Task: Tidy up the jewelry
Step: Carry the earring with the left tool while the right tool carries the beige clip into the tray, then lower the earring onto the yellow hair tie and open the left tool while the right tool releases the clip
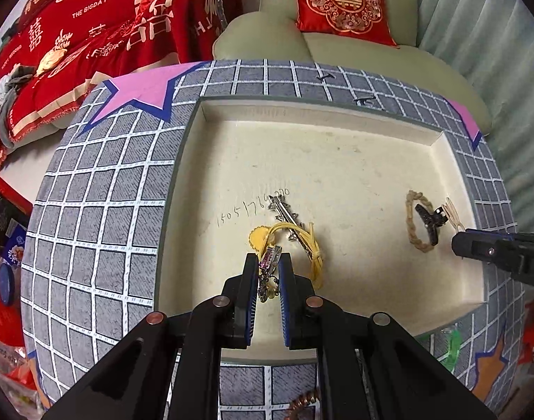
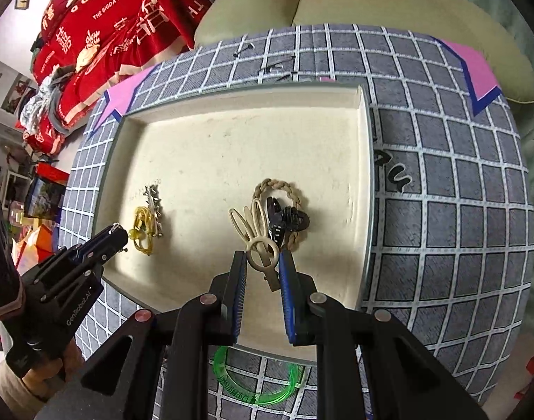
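A cream tray [image 1: 301,147] [image 2: 232,140] lies on a table with a grey grid cloth. My left gripper [image 1: 268,259] is shut on a small silver piece with a pink stone and a dangling chain [image 1: 271,260], just above a yellow hair tie [image 1: 310,245] and a silver clip [image 1: 284,215]. My right gripper [image 2: 263,257] is shut on a beige rabbit-ear clip [image 2: 258,236], low over the tray's right side. Beside that clip lie a braided hair tie [image 2: 277,187] and a black claw clip [image 2: 287,224]. Each gripper also shows in the other's view, the left gripper [image 2: 118,234] and the right gripper [image 1: 457,245].
Black hairpins [image 1: 364,99] [image 2: 277,64] lie on the cloth behind the tray. A green bangle [image 2: 256,381] sits on the cloth at the tray's near edge, and a coiled copper tie [image 1: 301,402] is near it. A pale sofa with a red cushion [image 1: 340,0] stands behind the table.
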`<act>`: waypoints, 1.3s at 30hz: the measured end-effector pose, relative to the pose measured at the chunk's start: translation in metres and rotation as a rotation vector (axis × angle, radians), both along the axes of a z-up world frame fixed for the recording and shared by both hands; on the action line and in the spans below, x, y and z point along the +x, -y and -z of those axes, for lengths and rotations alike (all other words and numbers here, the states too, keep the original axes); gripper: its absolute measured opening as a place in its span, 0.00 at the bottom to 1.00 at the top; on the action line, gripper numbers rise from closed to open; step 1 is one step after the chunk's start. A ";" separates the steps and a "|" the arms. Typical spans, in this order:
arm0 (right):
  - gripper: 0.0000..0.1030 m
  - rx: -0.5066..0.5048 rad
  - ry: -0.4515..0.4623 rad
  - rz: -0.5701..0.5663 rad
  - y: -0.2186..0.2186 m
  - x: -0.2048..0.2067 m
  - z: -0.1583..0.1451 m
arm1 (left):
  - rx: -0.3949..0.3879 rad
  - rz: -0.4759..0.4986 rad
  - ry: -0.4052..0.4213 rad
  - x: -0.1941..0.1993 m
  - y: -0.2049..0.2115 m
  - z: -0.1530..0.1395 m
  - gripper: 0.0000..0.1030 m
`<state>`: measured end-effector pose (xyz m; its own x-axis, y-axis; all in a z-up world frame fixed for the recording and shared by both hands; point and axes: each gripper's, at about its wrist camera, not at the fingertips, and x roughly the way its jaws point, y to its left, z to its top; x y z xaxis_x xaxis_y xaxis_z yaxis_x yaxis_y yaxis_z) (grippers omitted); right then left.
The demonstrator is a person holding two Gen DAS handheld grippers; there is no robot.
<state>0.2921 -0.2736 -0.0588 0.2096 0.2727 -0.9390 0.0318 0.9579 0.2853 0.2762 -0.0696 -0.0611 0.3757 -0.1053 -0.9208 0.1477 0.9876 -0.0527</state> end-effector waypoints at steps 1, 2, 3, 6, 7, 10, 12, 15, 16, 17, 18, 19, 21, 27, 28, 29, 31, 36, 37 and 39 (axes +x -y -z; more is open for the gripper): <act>0.20 -0.002 -0.003 -0.002 -0.001 0.000 0.002 | 0.007 0.002 -0.002 0.001 0.001 0.002 0.21; 0.20 -0.005 -0.008 -0.004 -0.001 -0.001 0.005 | 0.015 0.005 -0.004 0.001 0.003 0.004 0.21; 0.20 -0.005 -0.013 -0.004 -0.001 -0.002 0.006 | 0.021 0.007 -0.006 0.001 0.004 0.006 0.21; 0.20 -0.007 -0.029 0.000 -0.001 -0.002 0.014 | 0.042 0.009 -0.007 0.002 0.006 0.010 0.21; 0.20 -0.009 -0.033 -0.002 -0.001 -0.003 0.016 | 0.046 0.013 -0.008 0.002 0.007 0.011 0.21; 0.20 -0.026 -0.045 -0.016 -0.004 -0.004 0.023 | 0.061 0.026 -0.008 0.001 0.011 0.014 0.21; 0.20 -0.029 -0.050 -0.017 -0.004 -0.004 0.026 | 0.069 0.035 -0.010 0.000 0.013 0.015 0.21; 0.20 -0.026 -0.059 -0.011 -0.004 -0.005 0.029 | 0.076 0.037 -0.017 -0.001 0.015 0.017 0.21; 0.20 -0.024 -0.058 -0.009 -0.004 -0.005 0.029 | 0.078 0.036 -0.019 -0.001 0.015 0.017 0.21; 0.20 -0.023 -0.059 -0.011 -0.004 -0.005 0.030 | 0.079 0.036 -0.021 -0.001 0.016 0.017 0.21; 0.21 -0.024 -0.059 -0.013 -0.004 -0.005 0.030 | 0.079 0.036 -0.021 -0.001 0.016 0.017 0.21; 0.21 -0.024 -0.059 -0.014 -0.004 -0.005 0.030 | 0.080 0.036 -0.020 -0.002 0.016 0.016 0.21; 0.23 -0.015 -0.060 -0.012 -0.003 -0.005 0.030 | 0.085 0.038 -0.017 -0.002 0.016 0.015 0.21; 0.45 0.012 -0.056 0.004 0.001 -0.009 0.026 | 0.099 0.049 -0.005 -0.005 0.019 0.009 0.21; 0.45 0.023 -0.055 0.011 0.003 -0.010 0.025 | 0.095 0.049 -0.006 -0.005 0.019 0.008 0.21; 0.45 0.034 -0.052 0.017 0.004 -0.011 0.023 | 0.093 0.048 -0.007 -0.005 0.019 0.007 0.21; 0.45 0.056 -0.044 0.031 0.005 -0.012 0.019 | 0.089 0.046 -0.008 -0.005 0.018 0.005 0.21; 0.53 0.096 -0.010 0.064 0.009 -0.014 0.007 | 0.084 0.040 -0.012 -0.005 0.016 0.002 0.21; 0.53 0.108 -0.007 0.071 0.010 -0.014 0.005 | 0.083 0.037 -0.014 -0.005 0.015 0.002 0.21; 0.54 0.123 -0.001 0.079 0.009 -0.014 0.001 | 0.080 0.033 -0.014 -0.005 0.014 0.000 0.21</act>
<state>0.2781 -0.2829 -0.0594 0.2337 0.3688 -0.8996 0.1063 0.9100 0.4007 0.2710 -0.0838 -0.0612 0.3604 -0.0429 -0.9318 0.1799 0.9834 0.0243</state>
